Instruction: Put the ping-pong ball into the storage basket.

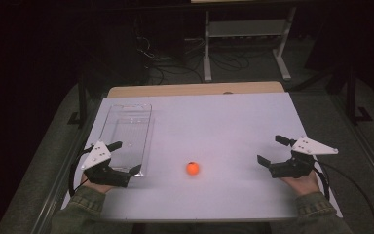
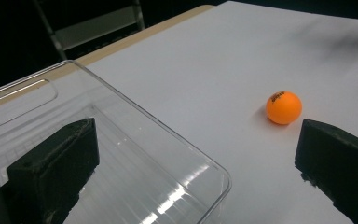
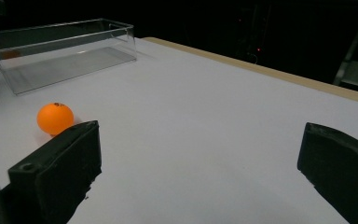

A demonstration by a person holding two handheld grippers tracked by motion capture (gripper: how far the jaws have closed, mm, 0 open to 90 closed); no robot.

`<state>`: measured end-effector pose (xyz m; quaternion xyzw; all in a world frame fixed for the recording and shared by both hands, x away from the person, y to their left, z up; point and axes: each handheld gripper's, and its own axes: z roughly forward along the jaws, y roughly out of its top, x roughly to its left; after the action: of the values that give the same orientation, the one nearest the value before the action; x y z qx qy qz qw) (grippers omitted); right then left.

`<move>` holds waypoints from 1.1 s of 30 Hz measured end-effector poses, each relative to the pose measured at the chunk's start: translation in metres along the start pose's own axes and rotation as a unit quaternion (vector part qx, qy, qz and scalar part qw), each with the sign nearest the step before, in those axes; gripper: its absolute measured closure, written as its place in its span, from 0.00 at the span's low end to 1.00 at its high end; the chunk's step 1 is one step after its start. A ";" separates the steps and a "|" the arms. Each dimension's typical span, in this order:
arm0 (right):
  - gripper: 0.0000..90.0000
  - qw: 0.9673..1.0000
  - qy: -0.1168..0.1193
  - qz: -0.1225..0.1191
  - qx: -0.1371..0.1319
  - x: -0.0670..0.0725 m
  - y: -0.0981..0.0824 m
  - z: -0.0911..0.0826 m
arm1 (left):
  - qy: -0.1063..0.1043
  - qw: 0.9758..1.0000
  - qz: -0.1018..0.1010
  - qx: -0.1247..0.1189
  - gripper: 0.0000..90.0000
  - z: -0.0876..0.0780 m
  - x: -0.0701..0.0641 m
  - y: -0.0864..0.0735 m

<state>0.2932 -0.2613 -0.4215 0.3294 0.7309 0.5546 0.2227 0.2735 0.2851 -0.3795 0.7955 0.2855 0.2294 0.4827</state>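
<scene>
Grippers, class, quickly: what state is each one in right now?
Left gripper: open, holding nothing, its jaws straddling the clear plastic box's near corner.
Right gripper: open, holding nothing.

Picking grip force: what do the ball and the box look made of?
The ball looks like thin matte orange plastic, probably a ping-pong ball: small printed mark, dull sheen. The box looks like hard clear plastic, glossy: see-through walls with bright streaks of reflection.
</scene>
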 end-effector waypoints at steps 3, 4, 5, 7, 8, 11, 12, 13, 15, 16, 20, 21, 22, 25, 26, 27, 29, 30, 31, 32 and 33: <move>0.00 1.000 0.002 0.000 -0.001 0.000 0.000 0.000 | -0.009 1.000 0.004 0.007 0.00 0.002 0.000 0.003; 0.00 1.000 0.002 0.000 -0.001 0.000 0.000 0.000 | -0.009 1.000 0.004 0.007 0.00 0.002 0.000 0.003; 0.00 1.000 0.001 0.000 -0.001 0.001 0.000 0.000 | -0.015 1.000 0.002 0.009 0.00 0.003 0.000 0.004; 0.00 1.000 0.002 0.000 -0.001 0.001 0.000 0.000 | -0.017 1.000 0.005 0.013 0.00 0.003 0.000 0.005; 0.00 1.000 0.003 0.000 0.003 0.001 0.000 0.001 | -0.018 1.000 0.006 0.016 0.00 0.004 0.000 0.006; 0.00 1.000 0.003 -0.004 0.005 0.002 -0.001 0.002 | -0.020 0.999 0.010 0.023 0.00 0.005 0.000 0.007; 0.00 1.000 0.003 -0.004 0.004 0.002 -0.001 0.002 | -0.022 0.999 0.012 0.027 0.00 0.006 -0.001 0.008; 0.00 1.000 0.004 -0.004 0.005 0.002 -0.001 0.002 | -0.023 0.999 0.013 0.030 0.00 0.007 -0.001 0.008; 0.00 1.000 0.004 -0.004 0.005 0.002 -0.001 0.002 | -0.026 0.999 0.016 0.034 0.00 0.009 -0.002 0.010; 0.00 1.000 0.004 -0.004 0.005 0.002 -0.001 0.002 | -0.027 0.999 0.019 0.036 0.00 0.009 -0.002 0.011; 0.00 1.000 0.003 -0.005 0.005 0.002 -0.001 0.002 | -0.031 0.998 0.025 0.039 0.00 0.011 -0.003 0.015; 0.00 1.000 0.004 -0.004 0.005 0.002 -0.001 0.002 | -0.031 0.998 0.025 0.038 0.00 0.012 -0.003 0.016; 0.00 1.000 0.004 -0.004 0.005 0.002 -0.001 0.002 | -0.030 0.998 0.028 0.039 0.00 0.012 -0.003 0.017; 0.00 1.000 0.005 -0.005 0.006 0.002 -0.001 0.002 | -0.032 0.998 0.032 0.041 0.00 0.013 -0.004 0.021; 0.00 1.000 0.005 -0.005 0.007 0.003 -0.001 0.002 | -0.033 0.998 0.034 0.042 0.00 0.013 -0.005 0.022; 0.00 1.000 0.006 -0.005 0.008 0.003 -0.001 0.002 | -0.034 0.998 0.036 0.043 0.00 0.013 -0.005 0.023; 0.00 1.000 0.006 -0.006 0.008 0.003 -0.001 0.003 | -0.036 0.998 0.038 0.044 0.00 0.013 -0.005 0.025; 0.00 1.000 0.006 -0.007 0.007 0.003 -0.001 0.002 | -0.037 0.998 0.038 0.044 0.00 0.014 -0.005 0.026; 0.00 1.000 0.006 -0.006 0.007 0.003 -0.001 0.002 | -0.037 0.998 0.039 0.045 0.00 0.014 -0.005 0.027; 0.00 1.000 0.006 -0.005 0.007 0.003 -0.001 0.002 | -0.038 0.997 0.040 0.046 0.00 0.014 -0.005 0.028; 0.00 1.000 0.006 -0.005 0.007 0.003 -0.001 0.002 | -0.038 0.997 0.041 0.047 0.00 0.014 -0.005 0.029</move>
<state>0.2924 -0.2578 -0.4228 0.3235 0.7378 0.5505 0.2188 0.2860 0.2619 -0.3602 0.8368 0.2443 0.2048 0.4451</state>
